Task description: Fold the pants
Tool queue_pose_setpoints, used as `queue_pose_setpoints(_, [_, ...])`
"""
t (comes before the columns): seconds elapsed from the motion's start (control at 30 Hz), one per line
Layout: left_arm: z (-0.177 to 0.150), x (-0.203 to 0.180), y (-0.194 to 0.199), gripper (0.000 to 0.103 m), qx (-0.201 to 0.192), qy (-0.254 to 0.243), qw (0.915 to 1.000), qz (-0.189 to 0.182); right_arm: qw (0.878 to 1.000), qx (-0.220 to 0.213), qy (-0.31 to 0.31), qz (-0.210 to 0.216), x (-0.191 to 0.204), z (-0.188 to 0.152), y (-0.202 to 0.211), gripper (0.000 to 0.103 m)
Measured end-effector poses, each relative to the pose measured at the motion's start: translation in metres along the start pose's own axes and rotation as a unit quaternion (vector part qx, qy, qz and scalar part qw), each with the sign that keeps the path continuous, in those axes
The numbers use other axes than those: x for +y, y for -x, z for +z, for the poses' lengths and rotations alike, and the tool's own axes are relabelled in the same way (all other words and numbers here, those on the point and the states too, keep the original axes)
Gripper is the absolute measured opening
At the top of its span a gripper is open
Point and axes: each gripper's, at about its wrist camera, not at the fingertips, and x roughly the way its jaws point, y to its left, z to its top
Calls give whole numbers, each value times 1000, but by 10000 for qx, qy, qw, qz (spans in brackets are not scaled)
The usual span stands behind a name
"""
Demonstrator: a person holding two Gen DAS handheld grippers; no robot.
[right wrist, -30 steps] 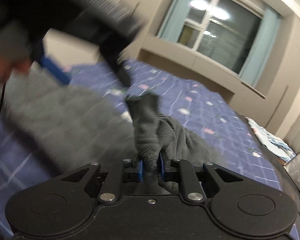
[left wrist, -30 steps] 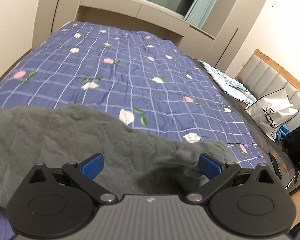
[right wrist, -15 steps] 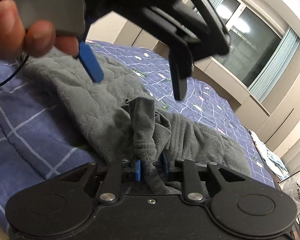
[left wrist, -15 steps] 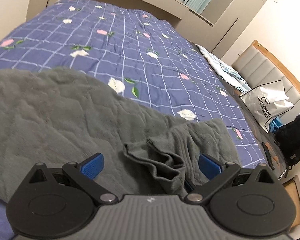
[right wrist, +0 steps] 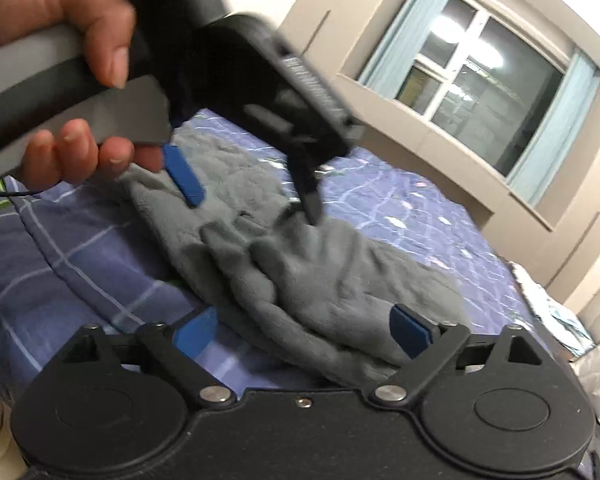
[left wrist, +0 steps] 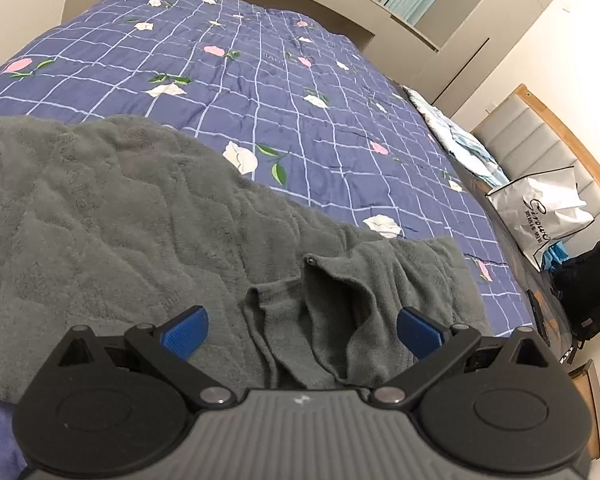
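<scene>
Grey fleece pants (left wrist: 120, 216) lie on the blue checked flowered bedspread (left wrist: 260, 80). Their bunched cuffs (left wrist: 324, 320) lie between the wide-open blue pads of my left gripper (left wrist: 302, 330), which holds nothing. In the right wrist view the pants (right wrist: 312, 276) lie in a crumpled heap, their near edge between the open pads of my right gripper (right wrist: 302, 334), which grips nothing. The left gripper (right wrist: 252, 200) shows there from the side, open, hovering just above the pants, held by a hand (right wrist: 60, 80).
A white shopping bag (left wrist: 544, 216) and a dark backpack (left wrist: 588, 284) stand on the floor to the right of the bed. A light blue cloth (left wrist: 464, 148) lies at the bed's right edge. A window (right wrist: 472, 68) and cabinets lie beyond the bed.
My right gripper was shut on a raised fold of the pants; it has opened and the fold has dropped onto the heap. The left gripper has come closer above the cuffs.
</scene>
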Motion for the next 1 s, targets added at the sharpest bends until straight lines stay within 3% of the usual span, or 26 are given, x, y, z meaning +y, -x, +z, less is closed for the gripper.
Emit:
queue_pose_setpoints(0.1, [2, 3, 5, 102, -140, 34, 9999, 3, 9986, -204, -438, -222, -20, -4, 12, 94])
queue_pose_setpoints(0.2, [4, 9, 12, 102, -287, 133, 9995, 27, 9966, -345, -696, -274, -35, 0, 10, 84])
queue_pose_setpoints(0.27, [5, 13, 18, 102, -365, 227, 9991, -1, 9968, -355, -703, -141, -37, 5, 0, 64])
queue_pose_setpoints(0.3, [5, 15, 21, 102, -377, 265, 9989, -41, 9969, -358, -703, -26, -35, 8, -5, 59])
queue_pose_setpoints(0.4, [4, 17, 25, 102, -369, 317, 9987, -143, 9975, -228, -498, 456, -23, 15, -21, 55])
queue_pose_setpoints(0.5, [1, 17, 24, 102, -307, 291, 9989, -201, 9968, -209, -381, 667, -10, 22, -26, 53])
queue_pose_setpoints(0.57, [-1, 15, 21, 102, -270, 290, 9989, -237, 9972, -148, -434, 594, -8, 22, -30, 22])
queue_pose_setpoints(0.6, [-2, 15, 20, 102, -255, 284, 9990, -252, 9974, -88, -511, 506, -9, 22, -33, 14])
queue_pose_setpoints(0.77, [-5, 13, 19, 102, -257, 350, 9984, -374, 9951, -229, -760, 590, -17, 24, -27, 10])
queue_pose_setpoints(0.87, [-5, 17, 16, 101, -227, 538, 9973, -455, 9898, -299, -1094, 862, -23, 25, -19, 10])
queue_pose_setpoints(1.0, [-7, 18, 9, 97, -96, 670, 9965, -487, 9906, 9, -1002, 934, -14, 18, -30, 11])
